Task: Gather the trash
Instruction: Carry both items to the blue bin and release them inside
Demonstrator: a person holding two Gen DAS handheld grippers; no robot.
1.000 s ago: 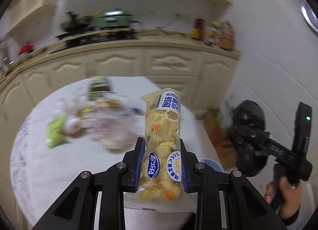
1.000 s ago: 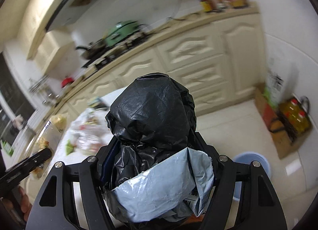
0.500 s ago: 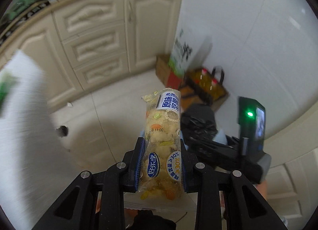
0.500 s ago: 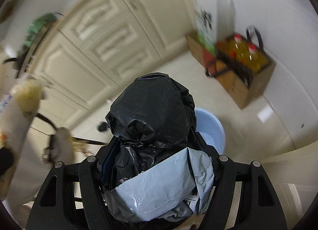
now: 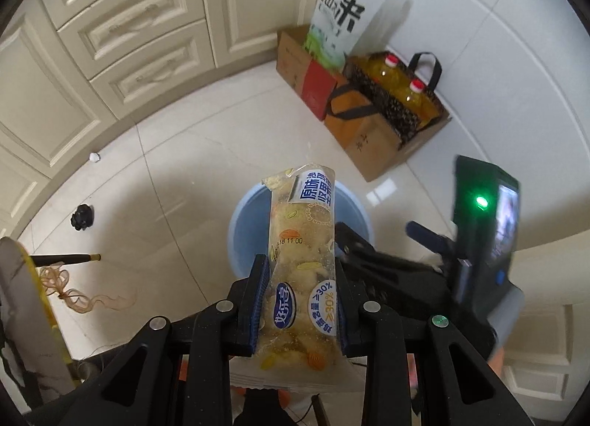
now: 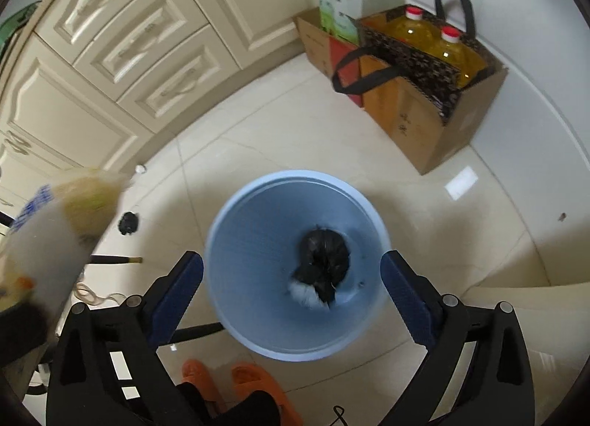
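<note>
The right gripper point(image 6: 291, 275) has just been opening its jaws, and they now stand wide with nothing between them. The black bag bundle point(image 6: 322, 254) it carried a moment ago lies inside the blue bin point(image 6: 236, 241) (apparently at the bottom). The left gripper point(image 5: 298, 297) clamps the snack packet point(image 5: 300, 260) above the bin, likely next to drop.

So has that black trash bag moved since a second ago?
Yes. The black trash bag left the right hand-held gripper, whose jaws just opened, and now lies inside the blue bin.
</note>
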